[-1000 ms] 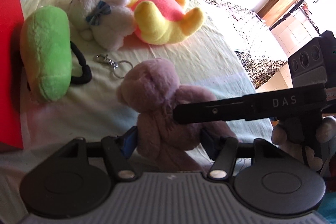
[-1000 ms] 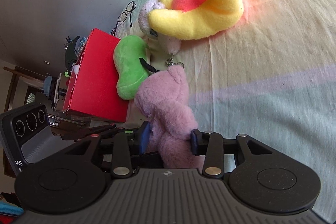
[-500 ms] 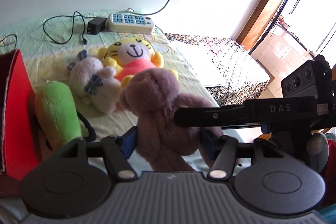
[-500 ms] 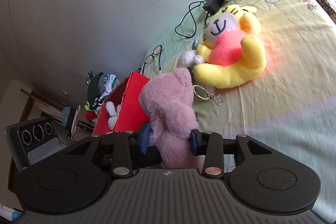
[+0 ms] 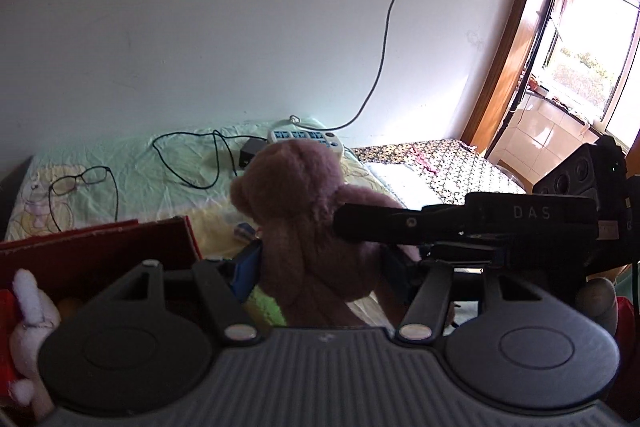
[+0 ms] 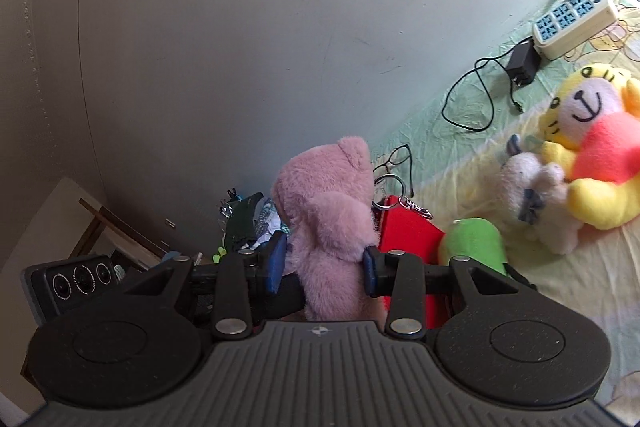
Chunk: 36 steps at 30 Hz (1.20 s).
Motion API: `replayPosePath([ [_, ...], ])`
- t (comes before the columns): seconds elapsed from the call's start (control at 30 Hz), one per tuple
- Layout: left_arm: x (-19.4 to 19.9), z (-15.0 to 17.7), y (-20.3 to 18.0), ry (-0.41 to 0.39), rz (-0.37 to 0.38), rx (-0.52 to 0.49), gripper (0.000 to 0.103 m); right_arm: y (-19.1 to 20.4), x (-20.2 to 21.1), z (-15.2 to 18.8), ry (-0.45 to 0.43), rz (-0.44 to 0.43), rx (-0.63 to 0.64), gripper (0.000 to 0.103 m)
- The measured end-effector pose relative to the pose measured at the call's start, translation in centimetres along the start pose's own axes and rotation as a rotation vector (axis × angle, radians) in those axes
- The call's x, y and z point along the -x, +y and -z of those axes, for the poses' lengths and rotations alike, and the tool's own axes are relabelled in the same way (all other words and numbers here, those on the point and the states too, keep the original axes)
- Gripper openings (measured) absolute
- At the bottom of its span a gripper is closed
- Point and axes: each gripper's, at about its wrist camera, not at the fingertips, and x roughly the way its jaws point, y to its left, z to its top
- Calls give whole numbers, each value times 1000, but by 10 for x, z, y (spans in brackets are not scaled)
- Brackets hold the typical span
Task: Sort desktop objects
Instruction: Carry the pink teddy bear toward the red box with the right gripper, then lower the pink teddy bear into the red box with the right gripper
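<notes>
Both grippers are shut on the pink plush bear (image 5: 304,215), held up in the air above the bed. My left gripper (image 5: 320,267) squeezes its body from one side; my right gripper (image 6: 324,267) squeezes the bear (image 6: 328,211) from the other. The right gripper's arm crosses the left wrist view in front of the bear. A keyring (image 6: 400,203) hangs from the bear. The red box (image 5: 100,251) is below left, with a small white plush rabbit (image 5: 28,315) inside; it also shows in the right wrist view (image 6: 408,231).
On the bed lie a green plush (image 6: 476,243), a white plush bunny (image 6: 536,199) and a yellow plush tiger (image 6: 592,155). A power strip (image 6: 572,23), charger with cable (image 6: 520,63) and glasses (image 5: 80,179) lie near the wall. A doorway (image 5: 560,67) is at the right.
Both grippers have lifted the pink bear from the bed surface up and toward the red box. The views now tilt up to the wall, and the box's inside shows.
</notes>
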Motion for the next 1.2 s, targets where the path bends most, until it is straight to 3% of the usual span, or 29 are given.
replayPosePath([
  [0.27,47,6,69,-32,-65,27,62,38,-73,24,4,-42,38,40],
  [0.63,87,22,135,-35,-150,41,62,71,-143,61,23,-63,34,41],
  [1.2,79,45,223,55,-231,98,62,76,-229,96,113,61,-48,42],
])
